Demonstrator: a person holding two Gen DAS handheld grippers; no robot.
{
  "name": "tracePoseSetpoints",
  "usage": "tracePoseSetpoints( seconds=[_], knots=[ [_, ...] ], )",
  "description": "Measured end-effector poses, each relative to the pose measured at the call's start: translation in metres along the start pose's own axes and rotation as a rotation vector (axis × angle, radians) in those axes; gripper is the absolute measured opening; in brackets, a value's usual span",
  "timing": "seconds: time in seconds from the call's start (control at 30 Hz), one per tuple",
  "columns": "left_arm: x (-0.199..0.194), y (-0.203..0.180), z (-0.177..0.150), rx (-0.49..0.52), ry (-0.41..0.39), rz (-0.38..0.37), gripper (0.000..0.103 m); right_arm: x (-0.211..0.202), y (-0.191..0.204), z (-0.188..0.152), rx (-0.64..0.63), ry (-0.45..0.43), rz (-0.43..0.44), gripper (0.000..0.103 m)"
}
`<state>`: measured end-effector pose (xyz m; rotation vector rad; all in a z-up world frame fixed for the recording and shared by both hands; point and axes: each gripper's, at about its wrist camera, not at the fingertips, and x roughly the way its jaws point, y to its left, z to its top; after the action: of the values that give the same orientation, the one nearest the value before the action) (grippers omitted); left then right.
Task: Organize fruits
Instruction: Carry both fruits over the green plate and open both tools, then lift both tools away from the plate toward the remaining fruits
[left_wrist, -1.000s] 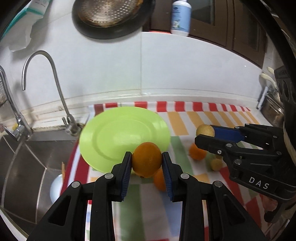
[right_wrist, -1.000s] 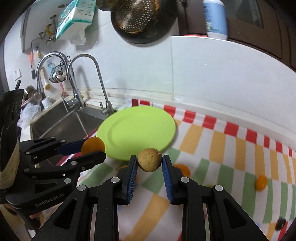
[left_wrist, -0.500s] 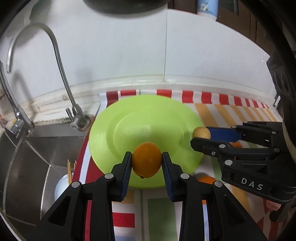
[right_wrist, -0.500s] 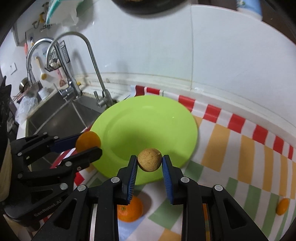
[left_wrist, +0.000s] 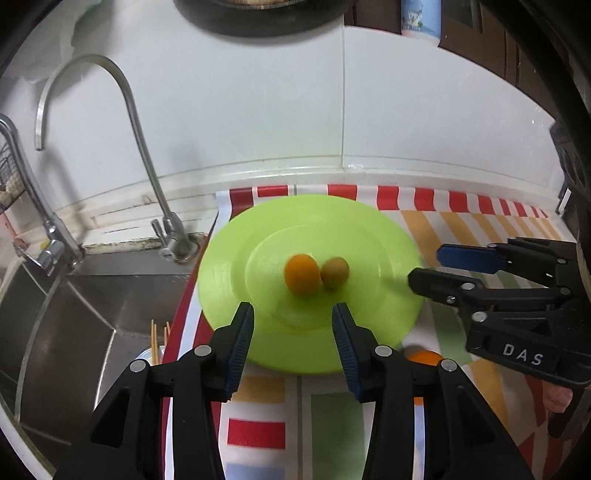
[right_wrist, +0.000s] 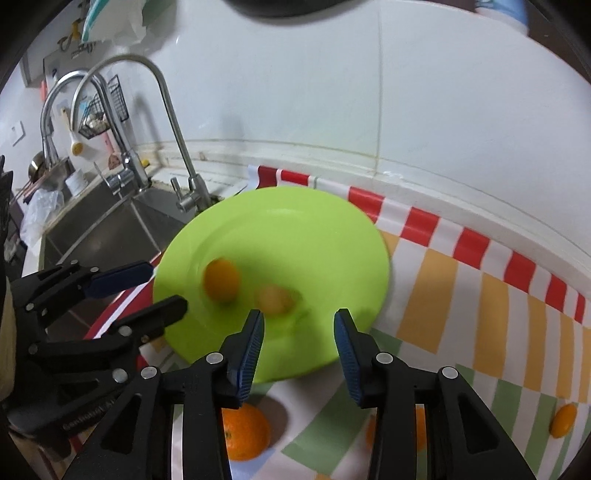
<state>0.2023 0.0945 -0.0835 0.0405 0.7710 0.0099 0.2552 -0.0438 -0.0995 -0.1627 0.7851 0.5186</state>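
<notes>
While both sets of jaws are opening with nothing between the pads, the step in hand is the release of two fruits onto the round lime-green plastic plate (left_wrist: 369, 236). Done well, it means letting each piece settle in the plate's shallow well before either tool backs off, since both look blurred and may be rolling.

At the left of the left wrist view lies the stainless steel sink (left_wrist: 74, 314) with its curved chrome tap (left_wrist: 147, 166); the plate's left rim sits close to that drop, so a fruit escaping that way could be lost into the basin. Bottom centre, the left gripper (left_wrist: 291, 325) stands parted, empty, just short of the small round orange fruit (left_wrist: 301, 275). Touching that fruit's right side is the smaller tan-brown round fruit (left_wrist: 334, 271), both near the plate's middle. Further right, the right gripper (left_wrist: 439, 266) reaches over the plate's right rim, its jaws likewise apart and bare.

Open room lies to the right, across the striped red, orange and green cloth (right_wrist: 480, 295), where the larger loose orange (right_wrist: 243, 432) and a small orange fruit (right_wrist: 563, 421) wait.
</notes>
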Motion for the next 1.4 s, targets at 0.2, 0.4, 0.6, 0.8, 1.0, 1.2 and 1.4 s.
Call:
tracePoseSetpoints(
  seconds=[0.2,0.4,0.6,0.8,1.0,1.2,1.4],
  knots=[
    [-0.039,-0.014,-0.002,-0.002,-0.053,-0.034,0.043,-0.041,-0.002,-0.009,0.032,-0.062,-0.014,0.04],
    [-0.079,-0.03,-0.002,0.005,-0.122,-0.074,0.044,-0.085,-0.003,-0.023,0.051,-0.126,-0.034,0.04],
    [-0.11,-0.049,-0.008,0.011,-0.165,-0.114,0.049,-0.127,-0.006,-0.04,0.086,-0.177,-0.066,0.05],
    [-0.142,-0.07,-0.019,0.022,-0.199,-0.164,0.053,-0.169,-0.009,-0.061,0.123,-0.225,-0.128,0.057],
    [-0.158,-0.092,-0.029,0.059,-0.232,-0.192,0.055,-0.207,-0.016,-0.086,0.16,-0.268,-0.199,0.057],
    [-0.159,-0.112,-0.039,0.092,-0.237,-0.22,0.055,-0.231,-0.025,-0.11,0.201,-0.288,-0.288,0.057],
    [-0.153,-0.129,-0.044,0.123,-0.252,-0.221,0.055,-0.237,-0.04,-0.13,0.261,-0.283,-0.355,0.057]
  ],
)
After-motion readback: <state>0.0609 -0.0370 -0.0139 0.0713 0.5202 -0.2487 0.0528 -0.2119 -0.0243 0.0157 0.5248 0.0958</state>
